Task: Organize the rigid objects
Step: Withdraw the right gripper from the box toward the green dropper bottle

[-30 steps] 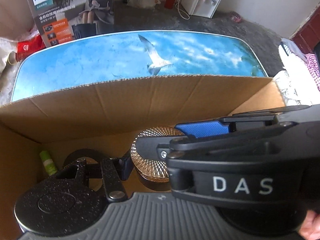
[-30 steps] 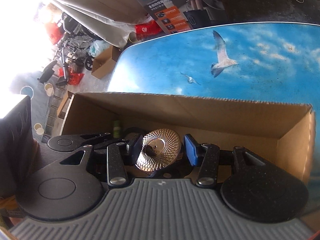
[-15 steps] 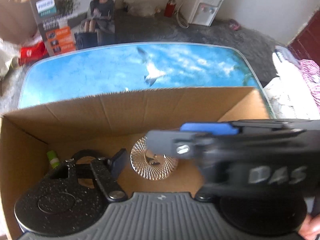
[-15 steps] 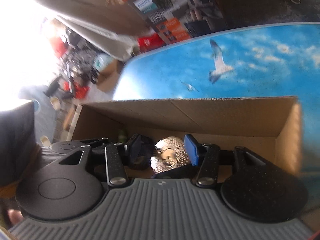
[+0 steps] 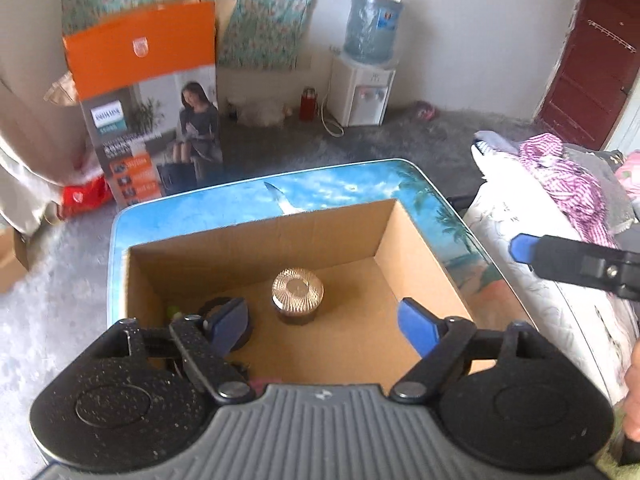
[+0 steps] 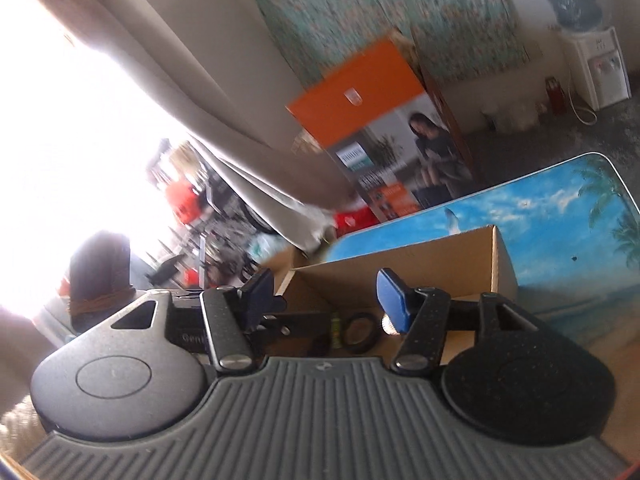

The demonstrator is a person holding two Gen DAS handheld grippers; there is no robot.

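A jar with a ribbed gold lid (image 5: 298, 294) stands upright on the floor of the open cardboard box (image 5: 416, 240). Beside it in the box lie a black ring (image 6: 360, 332) and a small green tube (image 6: 336, 330). My left gripper (image 5: 322, 324) hangs above the box's near side, its jaws opening, with nothing between the blue pads (image 5: 418, 326). My right gripper (image 6: 326, 298) is higher and off to the box's side, jaws opening and empty. One of its blue-tipped fingers (image 5: 520, 248) shows at the right of the left wrist view.
The box sits on a blue sky-print table (image 5: 360, 184). A tall orange printed carton (image 5: 148, 100) stands behind it on the floor. A water dispenser (image 5: 366, 92) is by the far wall. Bedding and clothes (image 5: 560, 184) lie to the right.
Both grippers have risen and pulled back from the box while opening. The gold-lidded jar, earlier tilted between the right fingers, now stands free in the box.
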